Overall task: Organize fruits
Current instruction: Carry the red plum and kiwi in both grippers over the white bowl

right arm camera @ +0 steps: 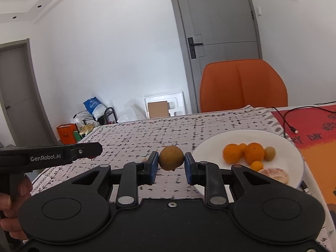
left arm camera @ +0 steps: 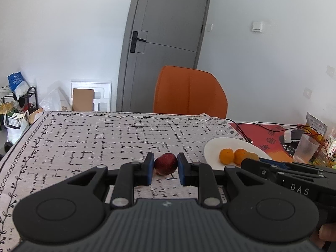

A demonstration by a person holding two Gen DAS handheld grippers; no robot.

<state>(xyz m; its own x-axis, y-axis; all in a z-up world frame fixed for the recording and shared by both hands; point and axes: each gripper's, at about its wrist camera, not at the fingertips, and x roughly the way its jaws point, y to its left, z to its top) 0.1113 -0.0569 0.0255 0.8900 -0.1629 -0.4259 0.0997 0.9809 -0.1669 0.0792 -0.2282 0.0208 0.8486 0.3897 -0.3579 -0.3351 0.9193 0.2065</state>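
My left gripper (left arm camera: 165, 165) is shut on a dark red apple (left arm camera: 166, 163), held just above the patterned tablecloth (left arm camera: 94, 138). My right gripper (right arm camera: 171, 162) is shut on a round brownish-green fruit (right arm camera: 171, 158), held above the cloth just left of the white plate (right arm camera: 294, 168). The plate holds several oranges (right arm camera: 232, 153), a small green fruit (right arm camera: 269, 153) and a peeled citrus (right arm camera: 275, 175). In the left wrist view the plate (left arm camera: 212, 149) with oranges (left arm camera: 226, 156) lies to the right, partly hidden by the right gripper's body (left arm camera: 294, 178).
An orange chair (left arm camera: 189, 90) stands behind the table's far edge. A red printed mat (right arm camera: 319, 142) with a black cable (right arm camera: 287, 121) lies right of the plate. A plastic cup (left arm camera: 304, 149), a charger and packets crowd the far right. The left gripper's body (right arm camera: 52, 155) is at left.
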